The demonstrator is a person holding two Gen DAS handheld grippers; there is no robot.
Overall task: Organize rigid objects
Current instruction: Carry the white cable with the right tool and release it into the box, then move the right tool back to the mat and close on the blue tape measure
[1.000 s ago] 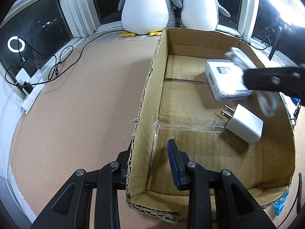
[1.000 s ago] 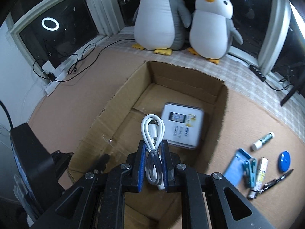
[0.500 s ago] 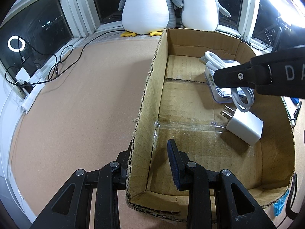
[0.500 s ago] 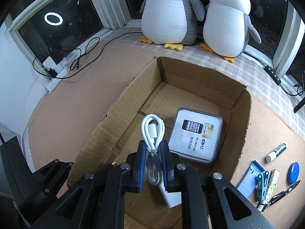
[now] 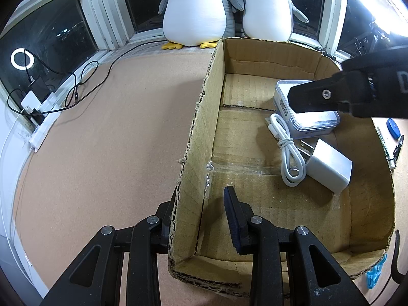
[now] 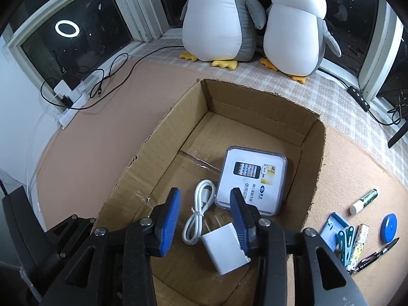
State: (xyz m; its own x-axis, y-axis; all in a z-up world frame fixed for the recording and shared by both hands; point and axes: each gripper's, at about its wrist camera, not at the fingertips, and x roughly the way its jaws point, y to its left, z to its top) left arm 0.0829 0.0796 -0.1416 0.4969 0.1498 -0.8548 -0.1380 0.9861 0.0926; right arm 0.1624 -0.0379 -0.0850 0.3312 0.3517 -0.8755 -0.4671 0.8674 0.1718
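Observation:
An open cardboard box (image 5: 199,117) (image 6: 153,153) holds a clear-cased phone accessory box (image 5: 313,122) (image 6: 252,176), a white coiled cable (image 5: 288,150) (image 6: 199,211) and a white plug charger (image 5: 329,168) (image 6: 227,250). My right gripper (image 6: 206,216) is open and empty above the cable and charger; its arm shows in the left wrist view (image 5: 344,94). My left gripper (image 5: 201,211) straddles the box's near left wall, jaws apart, one finger inside and one outside.
Right of the box lie a white marker (image 6: 364,201), a blue round item (image 6: 389,232), a blue case with clips (image 6: 336,232), a small tube (image 6: 358,242) and a pen (image 6: 377,252). Two plush penguins (image 6: 255,20) sit by the window. Cables and a power strip (image 6: 74,99) lie at far left.
My right gripper opened and let go of the white cable, which now lies on the box floor beside the charger. The left gripper has not moved.

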